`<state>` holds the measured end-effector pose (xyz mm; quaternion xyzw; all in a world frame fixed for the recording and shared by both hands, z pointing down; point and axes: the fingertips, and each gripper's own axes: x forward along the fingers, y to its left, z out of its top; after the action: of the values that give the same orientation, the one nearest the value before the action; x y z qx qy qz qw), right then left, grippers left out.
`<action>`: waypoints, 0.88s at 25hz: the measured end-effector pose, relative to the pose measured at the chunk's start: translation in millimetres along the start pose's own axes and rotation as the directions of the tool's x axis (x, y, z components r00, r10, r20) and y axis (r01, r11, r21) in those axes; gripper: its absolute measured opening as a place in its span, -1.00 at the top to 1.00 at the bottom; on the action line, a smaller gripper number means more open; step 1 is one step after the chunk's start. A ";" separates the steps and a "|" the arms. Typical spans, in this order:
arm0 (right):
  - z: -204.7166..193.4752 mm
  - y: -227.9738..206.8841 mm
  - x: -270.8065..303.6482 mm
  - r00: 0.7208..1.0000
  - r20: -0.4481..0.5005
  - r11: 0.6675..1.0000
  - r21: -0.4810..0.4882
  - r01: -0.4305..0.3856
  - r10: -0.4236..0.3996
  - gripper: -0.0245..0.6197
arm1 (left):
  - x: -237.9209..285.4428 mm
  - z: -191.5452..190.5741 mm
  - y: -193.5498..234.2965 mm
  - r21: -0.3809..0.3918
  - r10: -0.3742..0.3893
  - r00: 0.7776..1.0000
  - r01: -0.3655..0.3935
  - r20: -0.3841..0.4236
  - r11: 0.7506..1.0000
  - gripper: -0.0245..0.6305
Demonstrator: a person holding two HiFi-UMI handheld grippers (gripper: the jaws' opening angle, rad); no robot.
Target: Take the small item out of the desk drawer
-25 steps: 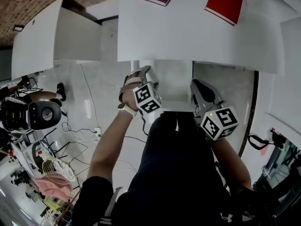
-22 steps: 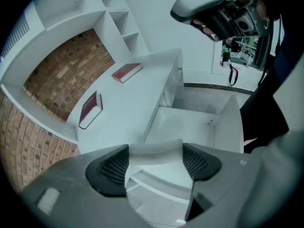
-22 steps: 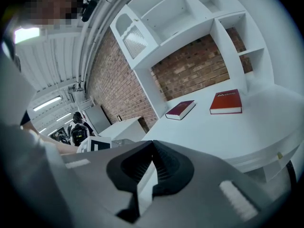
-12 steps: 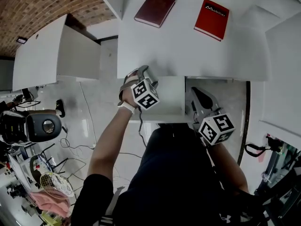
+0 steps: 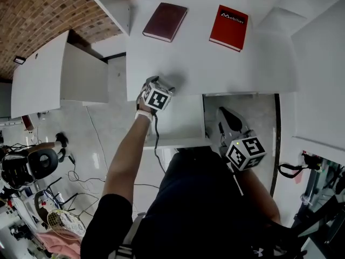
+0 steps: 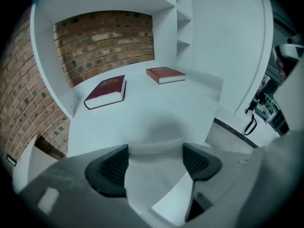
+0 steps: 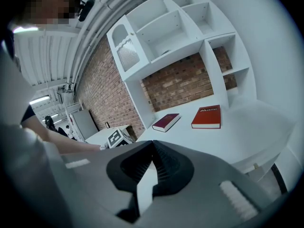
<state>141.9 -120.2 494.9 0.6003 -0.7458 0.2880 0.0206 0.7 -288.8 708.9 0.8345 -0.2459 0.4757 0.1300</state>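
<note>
The left gripper [image 5: 163, 84] sits at the front edge of the white table [image 5: 183, 58], fingers [image 6: 110, 167] spread apart with only the table's edge showing between them. Just below that edge the white drawer [image 5: 178, 124] juts toward the person. Its inside cannot be made out, so the small item's place cannot be told. The right gripper [image 5: 226, 115] hangs lower, near the person's body and right of the drawer, its fingers [image 7: 166, 163] pressed together on nothing. A dark red book [image 5: 165, 21] and a red book [image 5: 229, 20] lie apart toward the table's back.
</note>
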 end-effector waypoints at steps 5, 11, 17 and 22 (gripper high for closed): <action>-0.5 -3.7 2.3 1.000 -0.005 1.000 -0.002 -0.001 0.001 0.91 | 0.9 5.7 0.7 -0.016 0.026 0.998 -0.025 0.052 1.000 -0.21; 1.7 3.6 11.3 0.999 -0.012 0.999 -0.010 -0.032 0.032 0.91 | -13.9 18.9 2.5 -0.026 0.037 0.994 -0.035 0.105 0.999 -0.24; 7.7 9.6 18.1 0.998 -0.011 0.998 -0.021 -0.054 0.054 0.91 | -34.5 30.3 4.9 -0.032 0.055 0.987 -0.051 0.154 0.998 -0.25; 27.0 6.2 25.1 0.998 0.013 0.998 -0.042 -0.056 0.056 0.91 | -92.6 67.5 15.3 -0.082 0.102 0.945 -0.081 0.310 0.993 -0.25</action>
<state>137.8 -153.9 479.3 0.5806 -0.7683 0.2687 0.0195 2.2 -305.6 594.5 0.8821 -0.3181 0.3340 0.0956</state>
